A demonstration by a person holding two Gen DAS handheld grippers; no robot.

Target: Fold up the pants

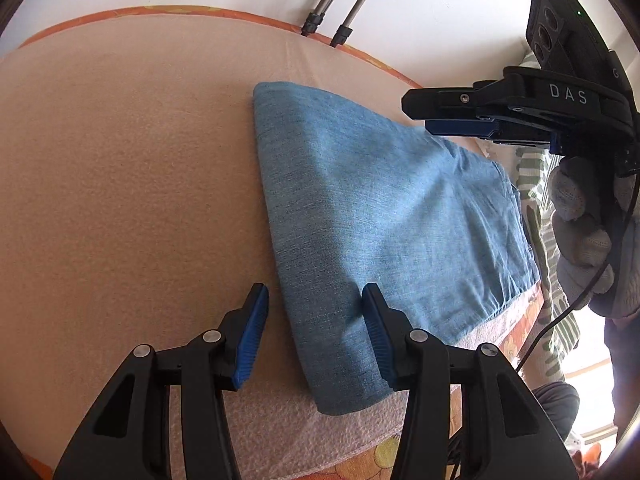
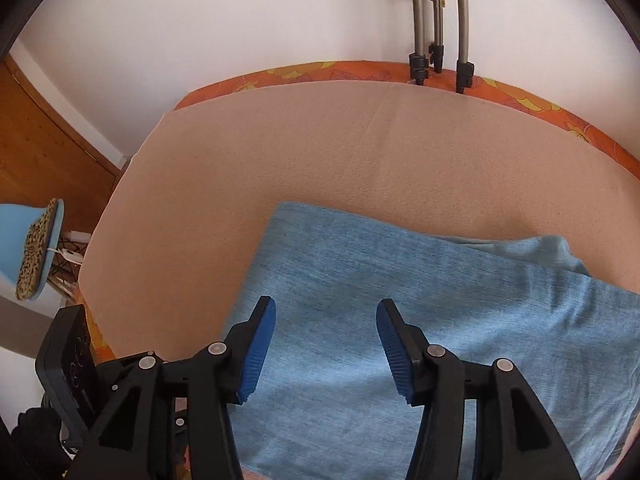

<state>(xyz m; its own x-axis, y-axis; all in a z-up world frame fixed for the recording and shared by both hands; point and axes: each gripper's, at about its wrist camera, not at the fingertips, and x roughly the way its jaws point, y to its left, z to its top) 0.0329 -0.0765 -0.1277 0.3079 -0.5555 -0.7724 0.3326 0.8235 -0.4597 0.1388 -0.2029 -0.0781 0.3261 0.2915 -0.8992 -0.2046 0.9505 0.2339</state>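
Lying folded on the peach blanket (image 1: 120, 160), the pants (image 1: 360, 200) rest between both released grippers: left gripper (image 1: 316, 308) straddles the fold edge, right gripper (image 2: 326, 320) hovers above. A shallow pinch risks catching only the top layer, so the fold could slip apart.

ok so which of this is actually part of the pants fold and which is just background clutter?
Part of the job:
- blue denim pants, folded flat on the peach blanket
- left gripper, open, straddling the fold edge
- right gripper, open above the denim

Just lying about:
- metal tube legs against the wall
- leopard-print slipper
- wooden door
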